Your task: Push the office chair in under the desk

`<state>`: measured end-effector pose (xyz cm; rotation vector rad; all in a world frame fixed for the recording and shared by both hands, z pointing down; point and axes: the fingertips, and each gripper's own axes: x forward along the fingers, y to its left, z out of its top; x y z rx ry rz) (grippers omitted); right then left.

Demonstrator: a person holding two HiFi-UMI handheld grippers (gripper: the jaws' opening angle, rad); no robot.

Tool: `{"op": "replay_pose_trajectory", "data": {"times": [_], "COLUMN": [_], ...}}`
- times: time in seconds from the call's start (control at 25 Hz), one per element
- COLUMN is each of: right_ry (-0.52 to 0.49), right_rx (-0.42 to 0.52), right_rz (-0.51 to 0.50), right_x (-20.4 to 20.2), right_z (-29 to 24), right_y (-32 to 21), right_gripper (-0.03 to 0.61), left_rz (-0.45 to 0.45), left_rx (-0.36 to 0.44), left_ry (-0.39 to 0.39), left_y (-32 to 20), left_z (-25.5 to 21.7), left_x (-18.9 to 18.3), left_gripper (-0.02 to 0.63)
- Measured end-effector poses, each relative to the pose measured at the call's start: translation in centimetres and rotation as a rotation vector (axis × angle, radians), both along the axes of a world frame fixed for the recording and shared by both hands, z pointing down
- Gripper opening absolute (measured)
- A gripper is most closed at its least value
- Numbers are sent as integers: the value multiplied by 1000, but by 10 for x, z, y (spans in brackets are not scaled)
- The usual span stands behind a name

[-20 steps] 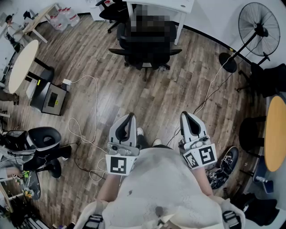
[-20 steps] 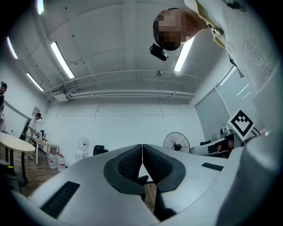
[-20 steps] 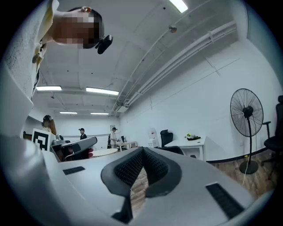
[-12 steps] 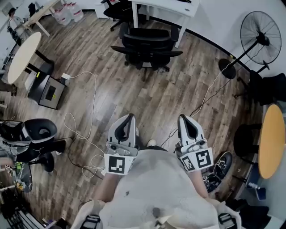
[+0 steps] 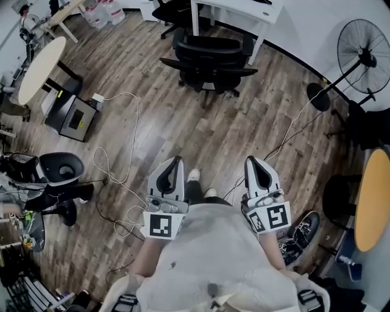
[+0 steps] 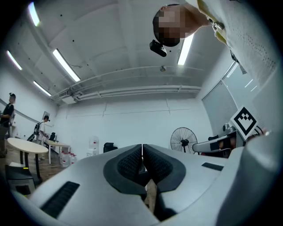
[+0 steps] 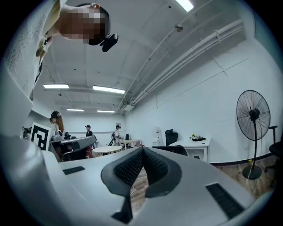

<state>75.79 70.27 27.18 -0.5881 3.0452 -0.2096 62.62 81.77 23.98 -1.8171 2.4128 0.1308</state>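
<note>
Office chair: the black office chair point(image 5: 210, 61) sits at the top of the head view, just in front of the white desk point(image 5: 244, 9), backrest facing us and arms out wide. By my read it's not tucked under yet.
Gap to cover: chair and grippers are well apart, with a stretch of wooden floor point(image 5: 183, 128) between them. This looks like the approach, no contact so far.
Left gripper: the left gripper point(image 5: 177, 163) is at waist height and aimed at the chair, its jaws pressed together on nothing.
Right gripper: the right gripper point(image 5: 253, 163) is the same, jaws together and empty, level and pointing forward.
Why shut: a push needs no grasp, and closed jaws likely make a firm blunt tip to lean on the backrest.
Cables: a white cable point(image 5: 119, 131) loops off to the left, and another cable point(image 5: 292, 125) runs right toward the standing fan point(image 5: 365, 46).
Path: the straight line to the chair looks free, with both cables lying to the sides.
Around: a round table point(image 5: 39, 70) and a grey box point(image 5: 73, 119) on the left, a yellow table point(image 5: 372, 198) on the right, all clear of the route.
</note>
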Motion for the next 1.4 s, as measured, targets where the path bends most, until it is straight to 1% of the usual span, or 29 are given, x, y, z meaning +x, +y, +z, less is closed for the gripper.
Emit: {"op": "replay_pose_trajectory", "data": {"times": [0.12, 0.2, 0.24, 0.28, 0.32, 0.36, 0.4, 0.52, 0.68, 0.88, 1.16, 1.4], "right_ry": [1, 13, 17, 19, 20, 21, 25, 40, 44, 60, 75, 92], "right_rx": [9, 33, 45, 50, 50, 47, 42, 31, 31, 59, 47, 48], "right_rz": [3, 13, 18, 21, 21, 20, 23, 49, 56, 52, 59, 71], "right_x": [-7, -17, -22, -28, -32, -37, -41, -57, -88, -133, -181, -230], "right_z": [4, 6, 6, 7, 7, 8, 9, 11, 5, 0, 7, 8], "right_y": [-6, -10, -12, -14, -17, -21, -26, -46, -73, -108, -156, -184], "right_gripper": [8, 8, 9, 10, 26, 87, 130, 150, 179, 200, 222, 223], "left_rz": [-6, -6, -1, 7, 17, 28, 43, 105, 151, 143, 120, 128], "left_rx": [-5, -3, -4, -4, -4, -3, -5, -29, -62, -52, -54, -58], "left_ry": [0, -17, -22, -20, -16, -13, -10, -4, -34, 1, 7, 26], "left_y": [2, 0, -3, -7, -13, -19, -28, -56, -94, -131, -173, -196], "left_z": [3, 7, 9, 12, 14, 15, 17, 20, 17, 15, 20, 22], "left_x": [-9, -21, -28, -35, -40, -45, -49, -62, -89, -137, -192, -241], "left_gripper": [25, 33, 67, 124, 161, 179, 190, 222, 251, 278, 278, 278]}}
